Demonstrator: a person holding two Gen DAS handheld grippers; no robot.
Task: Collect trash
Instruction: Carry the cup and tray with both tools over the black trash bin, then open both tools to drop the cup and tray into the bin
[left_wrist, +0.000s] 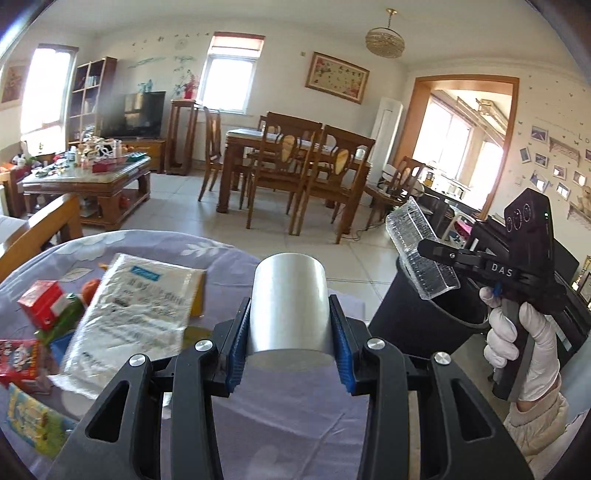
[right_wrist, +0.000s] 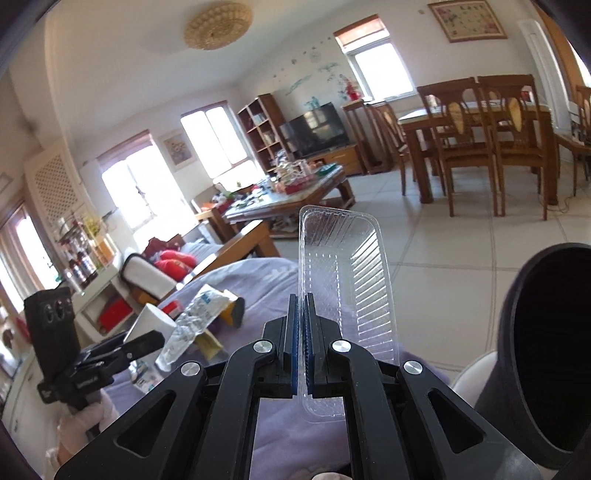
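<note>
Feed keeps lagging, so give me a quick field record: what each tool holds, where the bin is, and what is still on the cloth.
left tool: shut on a white paper cup, over the purple cloth
right tool: shut on the rim of a clear plastic tray
bin: black, open-topped, beside the cloth on the right tool's side
tray position: at the bin's mouth in the left wrist view, not released
still on cloth: clear plastic bag, red carton, other bright wrappers
hand: white-gloved, gripping the right tool's handle
</note>
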